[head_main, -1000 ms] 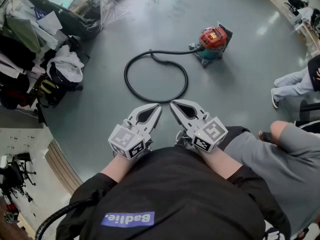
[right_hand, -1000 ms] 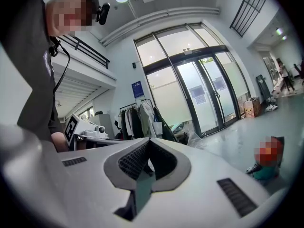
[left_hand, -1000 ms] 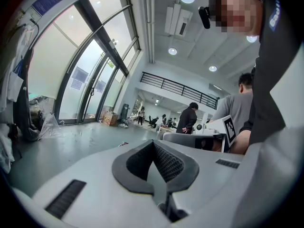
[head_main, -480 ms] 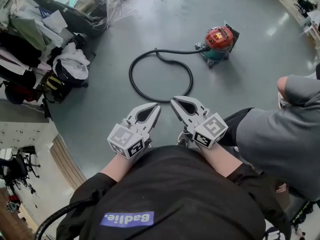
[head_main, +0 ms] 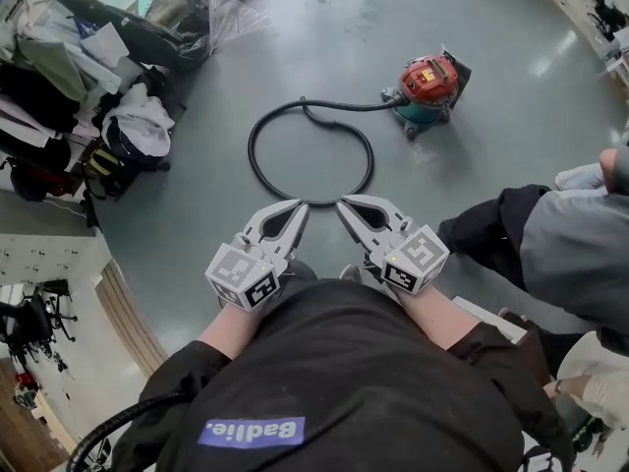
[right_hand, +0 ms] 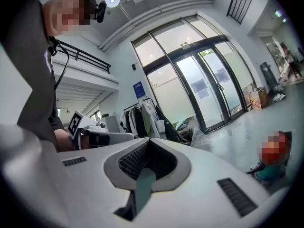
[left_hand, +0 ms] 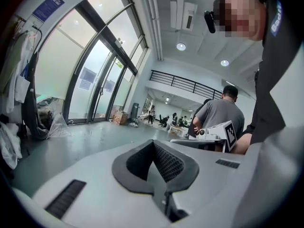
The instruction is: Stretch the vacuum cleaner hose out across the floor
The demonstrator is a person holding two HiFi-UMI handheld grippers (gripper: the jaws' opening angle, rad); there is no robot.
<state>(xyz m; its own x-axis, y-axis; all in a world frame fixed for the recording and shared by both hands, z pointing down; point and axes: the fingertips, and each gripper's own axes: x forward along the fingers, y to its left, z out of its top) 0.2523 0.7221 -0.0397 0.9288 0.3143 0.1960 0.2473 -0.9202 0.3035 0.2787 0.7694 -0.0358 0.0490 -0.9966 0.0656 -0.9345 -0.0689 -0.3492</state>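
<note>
Currently: your left tongs (head_main: 298, 206) and right tongs (head_main: 344, 203), both closed and empty, side by side; hose (head_main: 346, 107) looped on floor (head_main: 324, 37), joined to vacuum (head_main: 428, 82).

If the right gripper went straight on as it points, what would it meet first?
Nothing near, it seems: the right gripper points about level, over the hose. The hanging clothes far ahead look first in line; depth is unclear.

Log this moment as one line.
stage: pre-grasp | hose: looped on floor, joined to vacuum cleaner, untouched | left hand-held gripper: shut, empty | right hand-held gripper: shut, empty
</note>
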